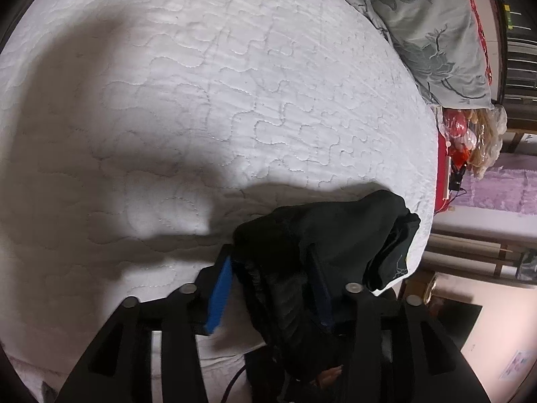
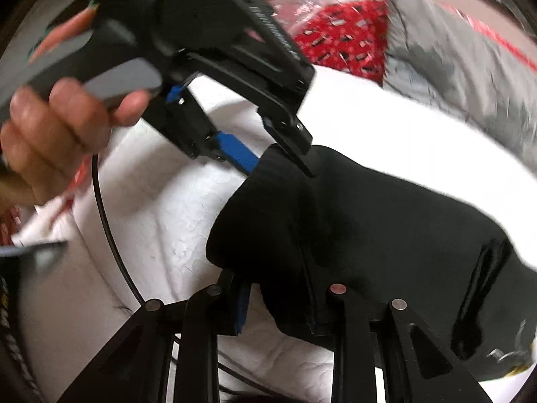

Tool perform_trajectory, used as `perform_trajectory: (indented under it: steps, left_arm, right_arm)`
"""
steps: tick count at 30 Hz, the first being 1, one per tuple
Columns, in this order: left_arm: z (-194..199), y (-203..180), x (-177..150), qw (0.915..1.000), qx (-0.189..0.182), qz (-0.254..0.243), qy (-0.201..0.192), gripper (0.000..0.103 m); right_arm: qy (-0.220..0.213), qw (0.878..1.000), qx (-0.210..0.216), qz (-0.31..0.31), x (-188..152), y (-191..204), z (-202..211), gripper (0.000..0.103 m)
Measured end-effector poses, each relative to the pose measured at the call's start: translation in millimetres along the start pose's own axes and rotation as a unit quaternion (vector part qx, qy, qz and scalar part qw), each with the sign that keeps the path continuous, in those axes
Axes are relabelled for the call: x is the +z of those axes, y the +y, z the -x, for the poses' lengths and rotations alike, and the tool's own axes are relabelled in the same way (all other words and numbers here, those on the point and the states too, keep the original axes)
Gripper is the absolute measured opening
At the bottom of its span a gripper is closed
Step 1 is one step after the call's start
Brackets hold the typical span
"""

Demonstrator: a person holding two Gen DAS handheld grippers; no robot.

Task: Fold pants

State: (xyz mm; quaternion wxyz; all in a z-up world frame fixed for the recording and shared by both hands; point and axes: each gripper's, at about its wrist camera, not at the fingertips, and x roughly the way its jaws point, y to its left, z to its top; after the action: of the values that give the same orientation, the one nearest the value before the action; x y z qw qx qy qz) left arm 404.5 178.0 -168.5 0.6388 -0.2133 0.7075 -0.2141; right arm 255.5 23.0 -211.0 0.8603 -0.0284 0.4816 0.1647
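Note:
The black pants (image 1: 322,235) are bunched and held above a white quilted bed (image 1: 201,100). My left gripper (image 1: 272,268) is shut on the pants, with fabric draped over its blue-padded fingers (image 1: 220,295). In the right wrist view my right gripper (image 2: 278,288) is shut on the pants (image 2: 386,228) too, and their far end hangs down to the right. The left gripper (image 2: 278,158) also shows there, held by a hand (image 2: 50,127), clamping the top edge of the same fabric.
A grey floral pillow (image 1: 429,33) lies at the bed's far right. Red bags and plastic-wrapped items (image 1: 470,141) sit beside the bed. A black cable (image 2: 107,228) hangs from the left gripper. The floor (image 1: 470,319) lies beyond the bed's right edge.

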Motion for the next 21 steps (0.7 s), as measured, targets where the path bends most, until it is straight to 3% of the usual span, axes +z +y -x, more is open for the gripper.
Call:
perform_trajectory:
  steps: [3,9,10,13,16,21]
  left_arm:
    - [-2,-5,1,1.0000,-0.005,-0.003,0.000,0.065]
    - [-11,-13,5,1.0000,0.003,-0.007,-0.003,0.069]
    - [-11,-12,4,1.0000,0.002,-0.004,-0.005,0.065]
    - [-8,-3,2,0.9997,0.013,0.011,-0.015,0.037]
    - [-3,9,-5,0.9986,-0.013,0.043,-0.027,0.031]
    - [4,0,-23,0.9965,-0.028,0.052,-0.059,0.030]
  right_arm:
    - [0.000,0.999,0.016,-0.033,5,-11,1,0.027]
    - [-0.003,0.999,0.012,-0.043,4,-3,1,0.034]
    - [-0.003,0.999,0.008,-0.042,6,-1,0,0.035]
    - [-0.004,0.999,0.013,-0.045,8,-1,-1,0.035]
    - [-0.002,0.998,0.027,-0.058,9,-8,1,0.028]
    - [-0.005,0.997,0.046,-0.063,9,-13,13,0.026]
